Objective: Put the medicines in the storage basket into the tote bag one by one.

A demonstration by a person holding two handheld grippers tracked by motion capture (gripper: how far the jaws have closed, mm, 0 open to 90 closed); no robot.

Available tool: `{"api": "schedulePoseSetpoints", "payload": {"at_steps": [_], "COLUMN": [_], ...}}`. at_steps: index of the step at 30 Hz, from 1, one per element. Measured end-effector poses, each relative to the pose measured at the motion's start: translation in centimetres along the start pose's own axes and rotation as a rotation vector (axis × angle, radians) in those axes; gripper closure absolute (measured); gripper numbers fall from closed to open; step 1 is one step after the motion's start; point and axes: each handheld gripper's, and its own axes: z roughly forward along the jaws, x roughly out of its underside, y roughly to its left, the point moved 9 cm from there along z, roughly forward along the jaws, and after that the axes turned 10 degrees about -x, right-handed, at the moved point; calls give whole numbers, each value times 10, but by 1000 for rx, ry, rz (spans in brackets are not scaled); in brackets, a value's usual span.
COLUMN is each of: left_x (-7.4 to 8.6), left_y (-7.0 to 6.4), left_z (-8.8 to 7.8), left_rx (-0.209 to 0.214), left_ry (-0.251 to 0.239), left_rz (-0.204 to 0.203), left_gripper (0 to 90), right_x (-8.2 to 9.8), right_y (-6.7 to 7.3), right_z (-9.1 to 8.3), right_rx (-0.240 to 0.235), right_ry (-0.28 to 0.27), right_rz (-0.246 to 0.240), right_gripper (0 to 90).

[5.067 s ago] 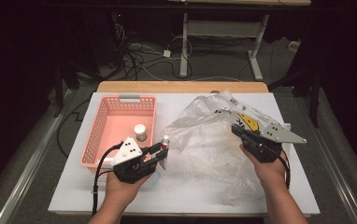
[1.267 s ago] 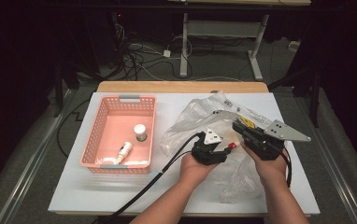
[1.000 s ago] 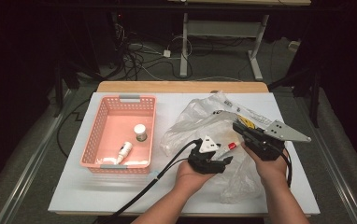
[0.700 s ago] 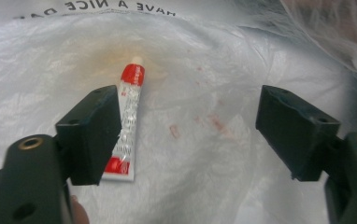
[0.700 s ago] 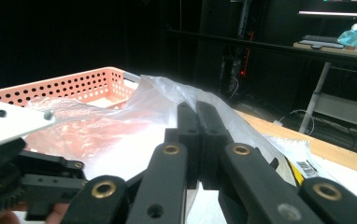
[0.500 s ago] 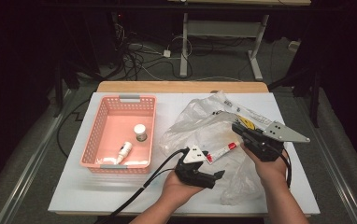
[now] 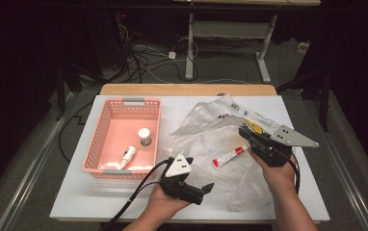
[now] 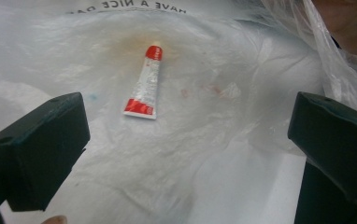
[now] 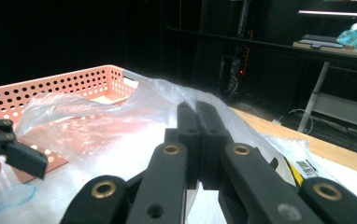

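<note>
Left gripper (image 7: 210,187): jaws just opened wide, nothing between them. Red-and-white tube (image 8: 144,84) lies free on the clear plastic bag (image 7: 206,134), right of the pink basket (image 7: 106,122); its label is unreadable. Bag print reads "HAVE A NICE DA…". Right gripper (image 9: 198,116): clamped on bag film.

A pink perforated basket (image 7: 100,139) sits on the left part of the white worktop (image 7: 95,202). Inside it stands a small white-capped jar (image 7: 145,136) — upright, near the basket's right wall — and just in front of it a small white bottle (image 7: 128,155) lies tilted on the basket floor. A strip of bare wood (image 7: 187,89) runs along the worktop's far edge. Beyond it, on the dark floor, lies a tangle of cables (image 7: 146,53), and the white legs of another table (image 7: 190,43) stand there.
</note>
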Motion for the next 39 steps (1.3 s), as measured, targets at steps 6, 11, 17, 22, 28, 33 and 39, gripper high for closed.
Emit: {"api": "schedulePoseSetpoints", "payload": {"at_steps": [6, 11, 17, 22, 28, 33, 39], "left_x": [4, 6, 8, 9, 10, 15, 20], "left_y": [12, 17, 19, 22, 32, 47, 68], "left_z": [-23, -38, -53, -66, -80, -87, -94], "left_rx": [-32, -51, -53, -57, -93, -129, -181], "left_ry": [-9, -16, -37, -40, -51, -47, -45], "left_rz": [2, 12, -9, -17, -25, -46, -73], "left_gripper": [0, 0, 0, 0, 0, 0, 0], "right_x": [1, 1, 1, 2, 2, 2, 2], "right_y": [0, 1, 0, -1, 0, -1, -1], "right_z": [0, 1, 0, -1, -1, -2, -1], "right_rx": [1, 2, 3, 5, 3, 5, 3], "right_ry": [5, 6, 7, 7, 7, 6, 7], "right_rz": [-3, -9, -7, -6, -7, -5, -5], "right_gripper": [900, 900, 900, 900, 900, 900, 900]}}
